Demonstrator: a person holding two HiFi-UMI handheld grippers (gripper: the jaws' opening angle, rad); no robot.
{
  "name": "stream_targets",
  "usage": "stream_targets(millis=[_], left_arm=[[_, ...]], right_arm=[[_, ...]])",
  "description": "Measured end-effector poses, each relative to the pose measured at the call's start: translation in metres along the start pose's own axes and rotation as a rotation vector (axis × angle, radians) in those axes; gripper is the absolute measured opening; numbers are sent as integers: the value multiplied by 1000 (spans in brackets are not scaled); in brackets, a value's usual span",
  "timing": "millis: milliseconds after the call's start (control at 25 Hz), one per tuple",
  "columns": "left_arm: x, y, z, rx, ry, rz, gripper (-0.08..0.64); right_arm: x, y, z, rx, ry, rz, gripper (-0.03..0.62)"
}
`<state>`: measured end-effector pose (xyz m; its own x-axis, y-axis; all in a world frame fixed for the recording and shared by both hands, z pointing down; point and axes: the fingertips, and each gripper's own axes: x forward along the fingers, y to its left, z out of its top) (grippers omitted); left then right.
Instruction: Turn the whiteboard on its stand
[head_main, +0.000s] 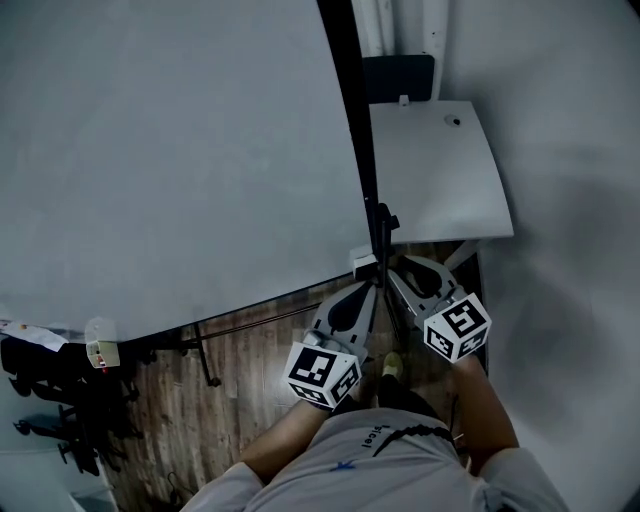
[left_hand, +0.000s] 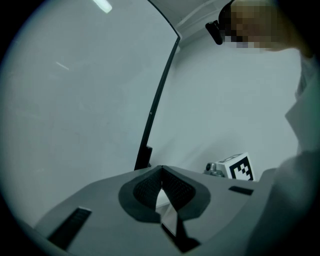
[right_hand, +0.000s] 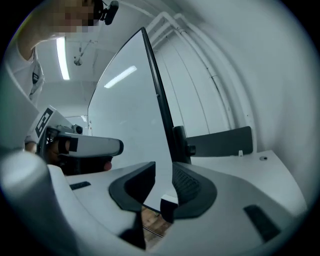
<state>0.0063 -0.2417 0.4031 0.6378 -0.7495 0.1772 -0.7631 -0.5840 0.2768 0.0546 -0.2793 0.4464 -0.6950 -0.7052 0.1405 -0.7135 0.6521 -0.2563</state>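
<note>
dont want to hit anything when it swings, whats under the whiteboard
Past the lower edge of the whiteboard you see wooden floor, the stand's black bar and, lower left, what look like black chair bases. Whatever lies directly beneath the board's face is covered by it.

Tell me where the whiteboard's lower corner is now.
In the right gripper view, the corner sits low at centre, between the right tool's parted jaws.

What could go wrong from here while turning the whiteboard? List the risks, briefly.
1. The right gripper stands open around the lower corner of the whiteboard, not clamped. The left gripper is shut and grips nothing. The board may therefore swing without control.
2. The board's black edge appears close to the white tabletop by the wall, so turning might strike it.
</note>
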Motion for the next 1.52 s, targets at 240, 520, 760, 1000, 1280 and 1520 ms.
stream_targets(millis=[240,520,760,1000,1280,1520], left_arm=[[25,14,-10,2,-2,36,12],[46,23,-20,-18,25,65,12],[46,33,-24,-11,53,97,12],[42,36,-26,-11,61,107,12],[31,28,-25,-5,54,96,12],[16,20,-31,-1,42,86,12]], right_arm=[[22,-31,-19,14,37,37,122],[58,-50,-33,-32,82,166,191],[88,-37,-41,-108,124,334,211],[89,-39,-40,-114,124,366,216],[82,-44,-35,-145,119,301,186],[75,-47,-38,-171,119,243,161]])
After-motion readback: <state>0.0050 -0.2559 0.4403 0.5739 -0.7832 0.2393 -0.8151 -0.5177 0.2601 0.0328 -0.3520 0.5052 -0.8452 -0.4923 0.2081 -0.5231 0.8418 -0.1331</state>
